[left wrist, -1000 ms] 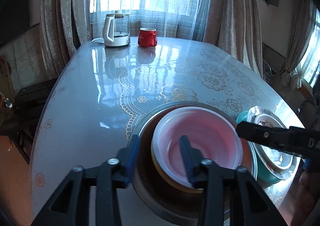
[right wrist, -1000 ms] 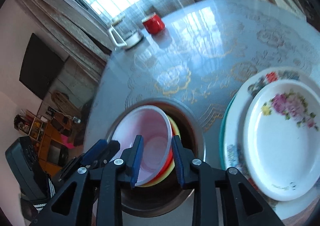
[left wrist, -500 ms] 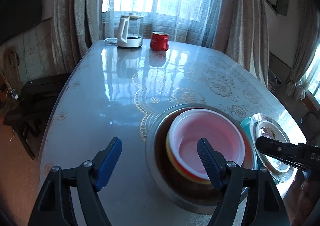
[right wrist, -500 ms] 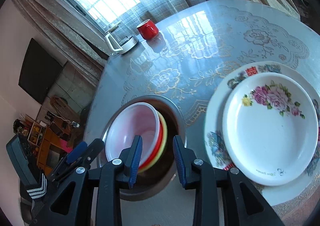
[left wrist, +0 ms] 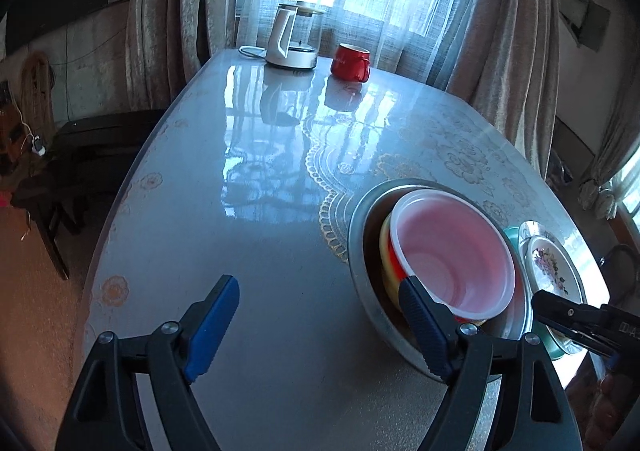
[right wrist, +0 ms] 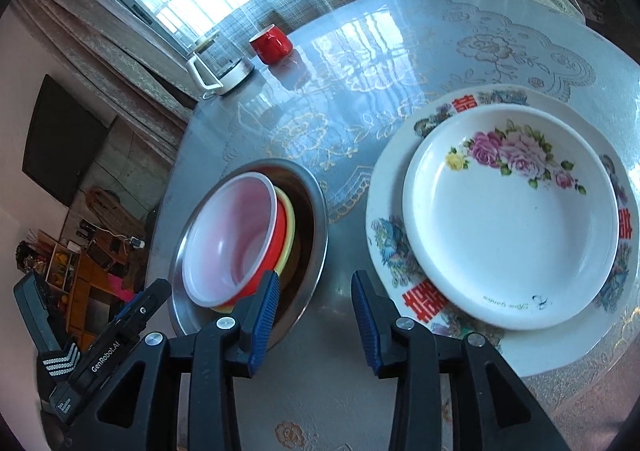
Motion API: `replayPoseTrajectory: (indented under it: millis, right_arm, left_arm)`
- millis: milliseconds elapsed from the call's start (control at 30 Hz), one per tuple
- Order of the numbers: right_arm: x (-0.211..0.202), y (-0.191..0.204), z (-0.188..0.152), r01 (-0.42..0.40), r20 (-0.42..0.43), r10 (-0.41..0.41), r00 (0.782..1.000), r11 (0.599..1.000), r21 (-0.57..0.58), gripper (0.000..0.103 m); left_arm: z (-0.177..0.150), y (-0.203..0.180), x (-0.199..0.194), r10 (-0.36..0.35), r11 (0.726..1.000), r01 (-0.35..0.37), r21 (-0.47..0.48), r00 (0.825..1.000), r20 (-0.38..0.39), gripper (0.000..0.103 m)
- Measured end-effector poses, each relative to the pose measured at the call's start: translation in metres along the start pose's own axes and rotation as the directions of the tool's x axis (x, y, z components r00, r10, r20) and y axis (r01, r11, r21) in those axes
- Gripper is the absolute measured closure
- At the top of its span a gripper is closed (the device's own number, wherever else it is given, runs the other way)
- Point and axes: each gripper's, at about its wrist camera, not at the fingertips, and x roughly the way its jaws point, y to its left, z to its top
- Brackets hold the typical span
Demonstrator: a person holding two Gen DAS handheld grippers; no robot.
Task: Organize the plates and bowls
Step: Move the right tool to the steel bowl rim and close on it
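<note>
Both grippers pitched down over the table [left wrist: 256, 235]. Left gripper [left wrist: 316, 327] spread wide, just opening, empty; right gripper [right wrist: 312, 315] parted, opening, empty. Nested bowls [right wrist: 236, 239] sit left of plate stack [right wrist: 508, 211], clear of jaws.

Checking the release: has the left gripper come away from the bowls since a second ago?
Yes. The left gripper has just been opening and has backed off the pink bowl toward the near table edge; nothing is between its fingers.
</note>
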Motion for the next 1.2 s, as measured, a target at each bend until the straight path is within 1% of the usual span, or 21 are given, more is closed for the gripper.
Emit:
replayPoseTrajectory:
  millis: [133, 400, 500, 567, 600, 667, 733, 833, 900, 967, 1100, 1200]
  right_arm:
    - [0.004, 0.001, -0.006, 0.003, -0.018, -0.003, 1.000, 1.000, 0.006, 0.065]
    - [0.010, 0.004, -0.009, 0.037, -0.040, -0.037, 0.999, 0.999, 0.017, 0.065]
    - [0.014, 0.007, -0.011, 0.049, -0.045, -0.049, 0.998, 0.999, 0.006, 0.065]
    - [0.016, 0.008, -0.010, 0.057, -0.052, -0.056, 0.997, 0.998, 0.011, 0.065]
    - [0.018, 0.009, -0.009, 0.060, -0.061, -0.059, 0.996, 0.998, 0.010, 0.065]
    - [0.021, 0.010, -0.008, 0.070, -0.068, -0.069, 0.995, 0.998, 0.012, 0.065]
    - [0.024, 0.012, -0.008, 0.081, -0.075, -0.080, 0.994, 0.997, 0.008, 0.065]
    - [0.029, 0.014, -0.006, 0.097, -0.086, -0.097, 0.992, 0.995, -0.005, 0.065]
    - [0.034, 0.018, -0.004, 0.111, -0.092, -0.113, 0.989, 0.993, -0.026, 0.065]
    - [0.037, 0.021, -0.002, 0.124, -0.101, -0.128, 0.987, 0.991, -0.040, 0.065]
    - [0.043, 0.021, 0.001, 0.134, -0.115, -0.138, 0.984, 0.990, -0.043, 0.066]
    - [0.049, 0.023, 0.003, 0.126, -0.119, -0.131, 0.984, 0.991, -0.049, 0.068]
  left_arm:
    - [-0.003, 0.001, 0.001, -0.044, 0.999, 0.043, -0.019, 0.999, -0.023, 0.020]
    - [-0.004, -0.003, 0.004, -0.061, 0.998, 0.061, 0.001, 0.997, -0.041, 0.022]
    - [-0.003, -0.002, 0.006, -0.061, 0.998, 0.061, 0.012, 0.997, -0.048, 0.025]
    - [0.000, -0.002, 0.007, -0.063, 0.998, 0.064, 0.023, 0.996, -0.059, 0.031]
    - [0.001, -0.002, 0.008, -0.065, 0.997, 0.067, 0.027, 0.996, -0.065, 0.032]
    - [0.003, -0.002, 0.010, -0.067, 0.997, 0.071, 0.042, 0.995, -0.079, 0.040]
    - [0.005, -0.004, 0.013, -0.071, 0.995, 0.077, 0.063, 0.993, -0.097, 0.044]
    - [0.009, -0.006, 0.015, -0.106, 0.990, 0.117, 0.083, 0.986, -0.127, 0.056]
    - [0.011, -0.010, 0.016, -0.099, 0.987, 0.116, 0.112, 0.984, -0.145, 0.057]
    - [0.012, -0.015, 0.018, -0.089, 0.983, 0.112, 0.145, 0.984, -0.157, 0.062]
    - [0.012, -0.021, 0.021, -0.081, 0.979, 0.110, 0.174, 0.983, -0.165, 0.067]
    - [0.012, -0.023, 0.022, -0.072, 0.978, 0.102, 0.182, 0.984, -0.161, 0.068]
